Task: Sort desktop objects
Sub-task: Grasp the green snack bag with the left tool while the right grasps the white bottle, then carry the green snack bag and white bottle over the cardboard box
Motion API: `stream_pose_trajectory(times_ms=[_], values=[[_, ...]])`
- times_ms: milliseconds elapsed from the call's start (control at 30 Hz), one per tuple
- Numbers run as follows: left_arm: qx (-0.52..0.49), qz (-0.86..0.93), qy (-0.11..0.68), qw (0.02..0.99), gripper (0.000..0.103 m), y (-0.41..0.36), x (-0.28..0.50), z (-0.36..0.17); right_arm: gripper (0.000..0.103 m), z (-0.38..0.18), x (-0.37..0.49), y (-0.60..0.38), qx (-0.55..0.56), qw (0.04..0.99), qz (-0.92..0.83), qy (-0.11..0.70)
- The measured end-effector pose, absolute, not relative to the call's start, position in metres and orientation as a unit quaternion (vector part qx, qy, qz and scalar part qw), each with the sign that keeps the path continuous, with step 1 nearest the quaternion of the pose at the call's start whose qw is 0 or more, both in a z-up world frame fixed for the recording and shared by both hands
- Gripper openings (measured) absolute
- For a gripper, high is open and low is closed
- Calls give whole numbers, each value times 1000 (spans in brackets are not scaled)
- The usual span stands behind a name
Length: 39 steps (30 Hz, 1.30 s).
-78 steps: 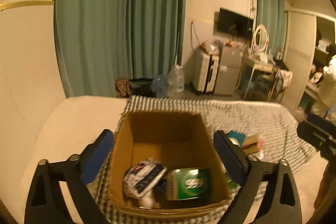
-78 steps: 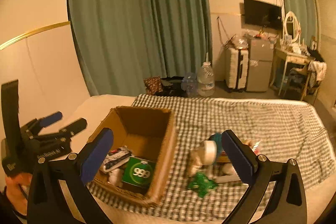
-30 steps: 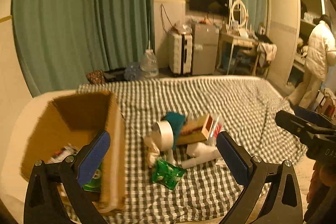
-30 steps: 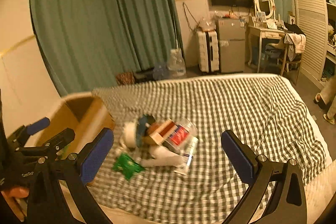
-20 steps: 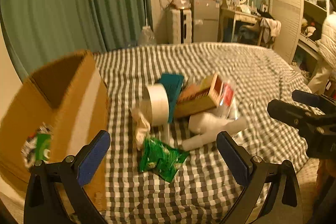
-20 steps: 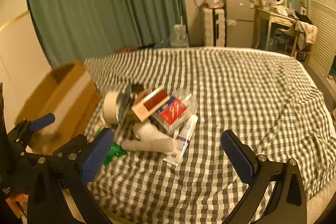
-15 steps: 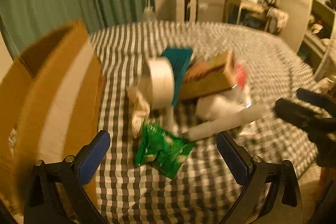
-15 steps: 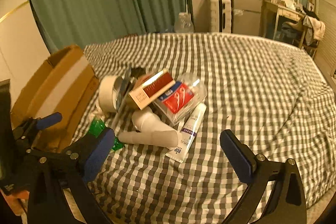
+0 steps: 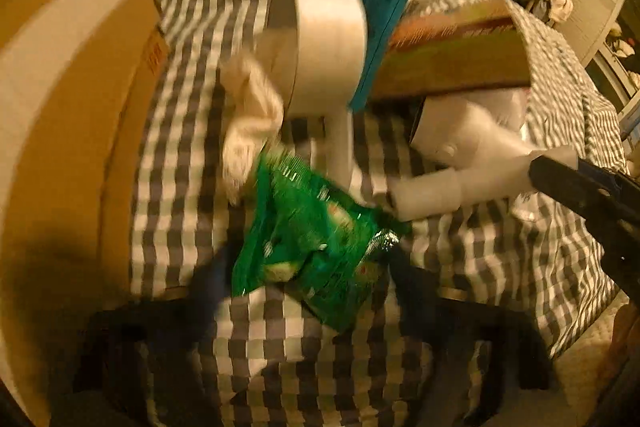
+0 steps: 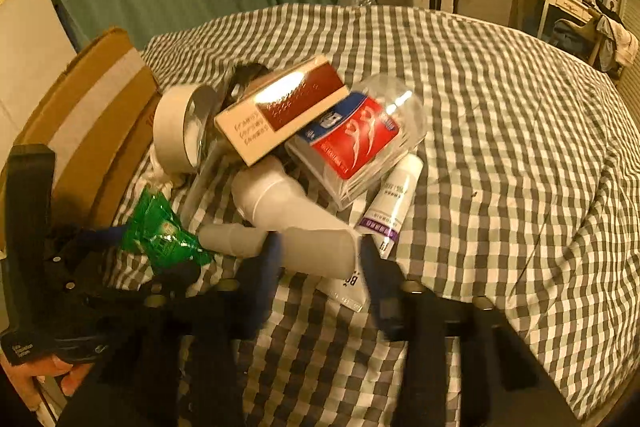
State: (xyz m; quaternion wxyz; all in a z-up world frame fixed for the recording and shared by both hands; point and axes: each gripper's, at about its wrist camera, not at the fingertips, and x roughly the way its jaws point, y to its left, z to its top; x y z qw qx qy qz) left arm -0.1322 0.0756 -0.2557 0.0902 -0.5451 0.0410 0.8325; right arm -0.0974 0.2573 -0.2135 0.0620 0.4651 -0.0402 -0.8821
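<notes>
A pile of objects lies on the checked cloth (image 10: 500, 131). My left gripper (image 9: 312, 287) is open, its blurred fingers on either side of a green snack packet (image 9: 312, 239), which also shows in the right wrist view (image 10: 160, 231). My right gripper (image 10: 320, 259) is open around the wide end of a white plastic pipe piece (image 10: 296, 223), also seen in the left wrist view (image 9: 472, 163). In the pile are a tape roll (image 10: 176, 127), a red and cream box (image 10: 280, 107), a clear case with a red pack (image 10: 356, 139) and a white tube (image 10: 392, 203).
A cardboard box (image 10: 84, 123) stands left of the pile, close to my left gripper (image 10: 104, 267). A teal item (image 9: 380, 11) and a white crumpled cloth (image 9: 252, 115) lie by the tape roll. The cloth's right half is bare. Room furniture stands far behind.
Both grippers have swung from the cardboard box to the pile and dropped low. The left now straddles the green packet, the right straddles the white pipe piece.
</notes>
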Motion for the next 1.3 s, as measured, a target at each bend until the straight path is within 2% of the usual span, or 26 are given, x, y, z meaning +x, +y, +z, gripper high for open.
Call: stream_pose_trajectory(times_ms=[67, 167, 200, 233, 800, 1300], values=[[-541, 834, 34, 99, 45, 75, -128, -253, 33, -212, -94, 254, 460, 65, -885, -32], [-536, 836, 40, 107, 41, 77, -119, -248, 28, -208, -89, 254, 451, 71, -889, -34], [-535, 837, 41, 108, 39, 77, -116, -248, 19, -208, -88, 255, 448, 72, -890, -35], [-533, 838, 40, 110, 39, 76, -113, -246, 14, -206, -85, 255, 443, 71, -893, -37], [-430, 889, 70, 142, 38, 63, -68, -176, 11, -159, -47, 254, 386, 64, -919, -44], [-345, 924, 61, 153, 38, 45, -32, -102, 11, -77, 20, 231, 301, 35, -952, -47]])
